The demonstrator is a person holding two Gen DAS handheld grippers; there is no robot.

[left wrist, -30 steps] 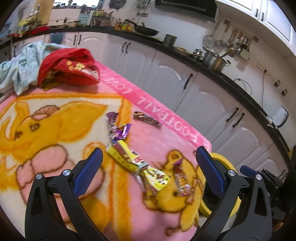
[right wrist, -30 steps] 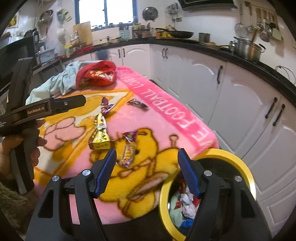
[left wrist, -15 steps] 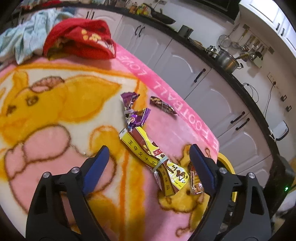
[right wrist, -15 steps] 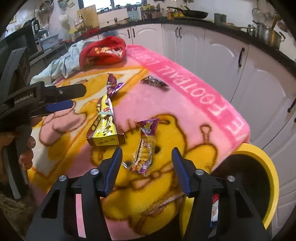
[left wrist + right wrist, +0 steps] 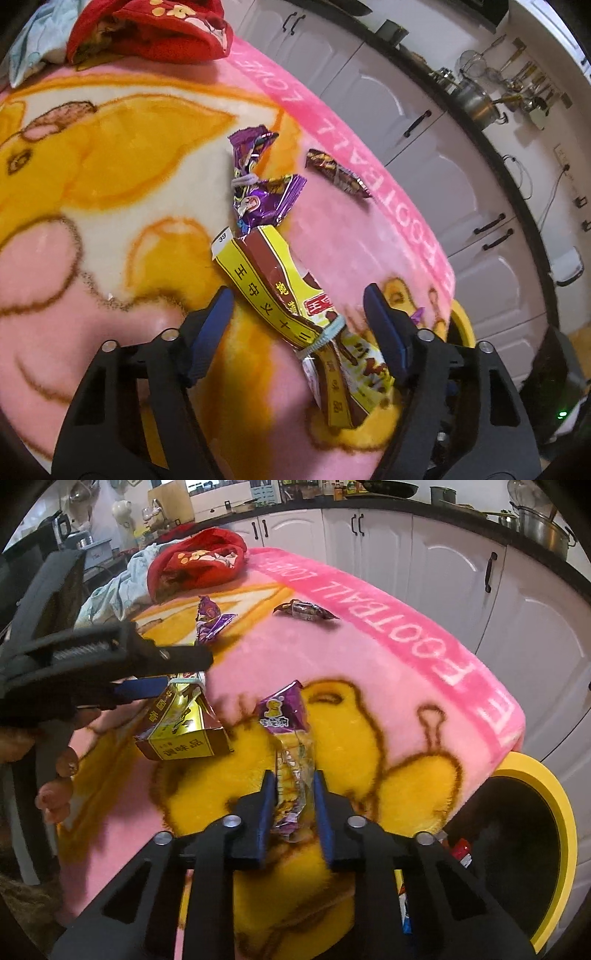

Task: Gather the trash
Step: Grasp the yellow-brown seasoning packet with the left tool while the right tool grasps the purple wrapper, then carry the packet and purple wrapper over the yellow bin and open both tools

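- Now my right gripper (image 5: 294,805), low centre of its view, has its jaws closing on the purple packet (image 5: 288,746); the blue pads flank its crinkled clear end and look to be touching it.
- My left gripper (image 5: 297,317) is about half spread and also closing, with the yellow pouch (image 5: 295,310) lying between the pads, untouched as far as I can tell.
- Against a second ago, both grippers have dropped closer to the blanket (image 5: 369,686) and narrowed a lot; the right one had only bare blanket between its pads then, and the packet lay ahead of it.
- The pouch is long, flat and glossy, yellow and brown, cinched by a pale band.
- Above it, mid-frame, lies a twisted purple wrapper (image 5: 258,192); a small dark wrapper (image 5: 338,173) lies to its right.
- The blanket is fuzzy pink fleece with yellow cartoon figures.
- The yellow-rimmed bin (image 5: 561,834) sits at lower right of the right view, beside the blanket's edge.
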